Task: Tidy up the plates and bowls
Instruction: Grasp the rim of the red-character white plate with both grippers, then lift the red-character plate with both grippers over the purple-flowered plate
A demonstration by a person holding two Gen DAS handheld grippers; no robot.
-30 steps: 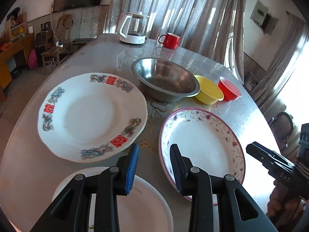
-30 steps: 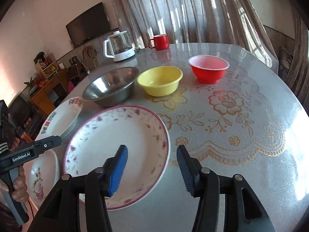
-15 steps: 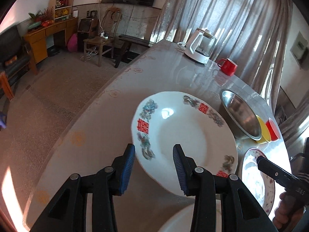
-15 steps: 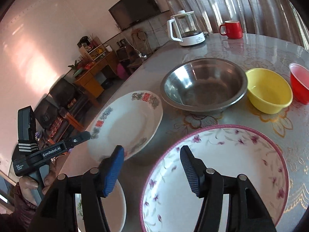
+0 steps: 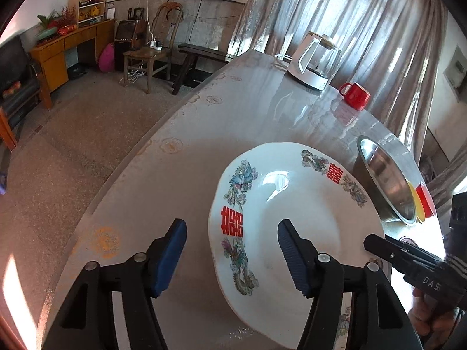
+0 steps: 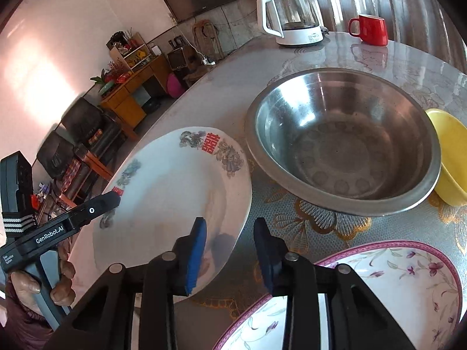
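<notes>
The left gripper (image 5: 232,255) is spread wide with nothing clamped; its two blue-padded fingers straddle the near-left rim of the white plate with red double-happiness marks (image 5: 294,233), the left pad outside the rim over the table (image 5: 181,180), the right pad above the plate's well. Whether either pad touches the plate cannot be told.

The right gripper (image 6: 229,255) is also parted, more narrowly, and grips nothing. Its left pad sits over the same plate's (image 6: 175,192) near-right edge, its right pad over the patterned tablecloth (image 6: 315,227) beside that edge. At 4 o'clock from this gripper lies a purple-rimmed floral plate (image 6: 394,277), partly hidden by the gripper's body.

At 1 o'clock from the right gripper stands a steel bowl (image 6: 344,143), just beside the double-happiness plate. A yellow bowl (image 6: 452,157) touches or nearly touches the steel bowl at its 3 o'clock side, and in the left wrist view a red bowl (image 5: 426,201) shows just behind the yellow one.

At the far side of the table, around 12 o'clock, stand a glass kettle on a white base (image 6: 292,14) and a red mug (image 6: 369,29), near each other.
</notes>
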